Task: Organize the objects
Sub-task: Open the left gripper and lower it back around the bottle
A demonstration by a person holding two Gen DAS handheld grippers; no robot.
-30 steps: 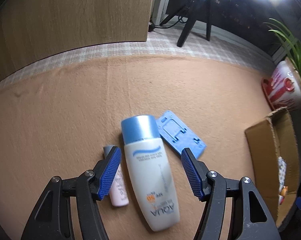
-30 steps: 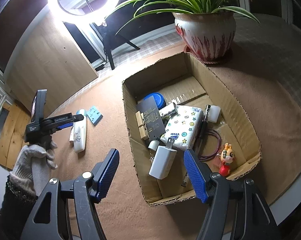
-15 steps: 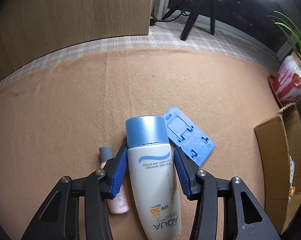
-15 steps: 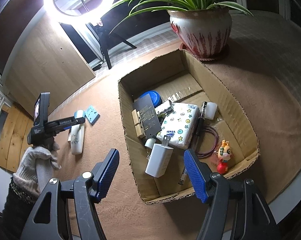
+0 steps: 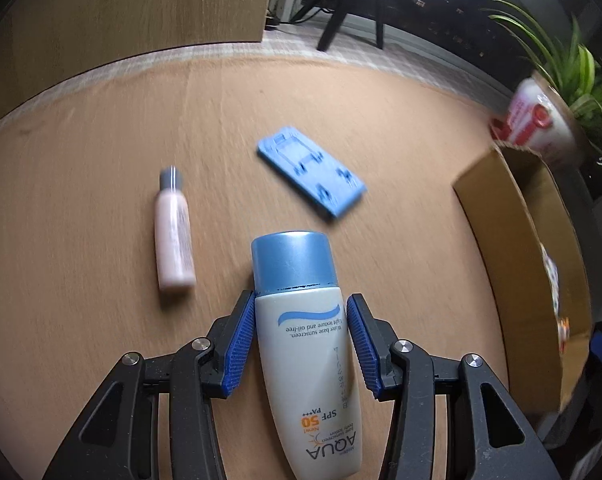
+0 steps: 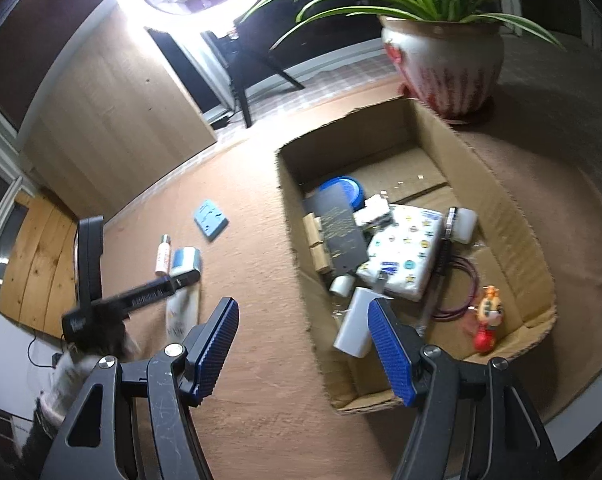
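Between the blue ribbed pads of the left gripper (image 5: 300,344) lies the sunscreen bottle (image 5: 307,364), clamped across its flat white body just below the blue cap, cap pointing away from the wrist. The pads press both narrow sides, so the grip looks settled. Judging by its shape, the bottle is light, smooth plastic that gives a little under pressure; a hold near the shoulder, where the wall is stiffest, seems sound, though the glossy skin could let it pivot if swung fast. Beyond it on the brown cloth lie a small pink bottle (image 5: 173,236) and a blue plastic stand (image 5: 311,175), both well apart from the pads. Off to the right the cardboard box (image 6: 501,184) waits, already holding several items. Over its near edge the right gripper (image 6: 303,350) hangs open and empty.
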